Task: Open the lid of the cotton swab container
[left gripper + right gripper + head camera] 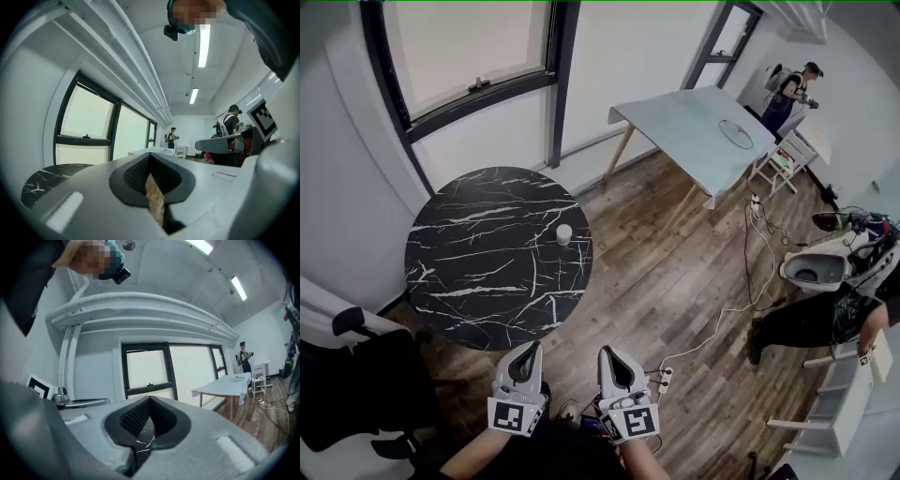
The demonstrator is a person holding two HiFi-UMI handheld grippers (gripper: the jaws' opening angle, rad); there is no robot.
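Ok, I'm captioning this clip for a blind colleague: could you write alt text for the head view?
Seen from above, a small white container stands on a round black marble table, beyond the left gripper and right gripper, both shut and empty at the bottom edge. A pale rectangular table stands further back.

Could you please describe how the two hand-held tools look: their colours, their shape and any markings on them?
The left tool and the right tool look alike. Each has a light grey, rounded body that narrows towards the tip, with black ribbed pads lining the inside of the jaws. At the rear, each carries a white cube printed with black square markers.
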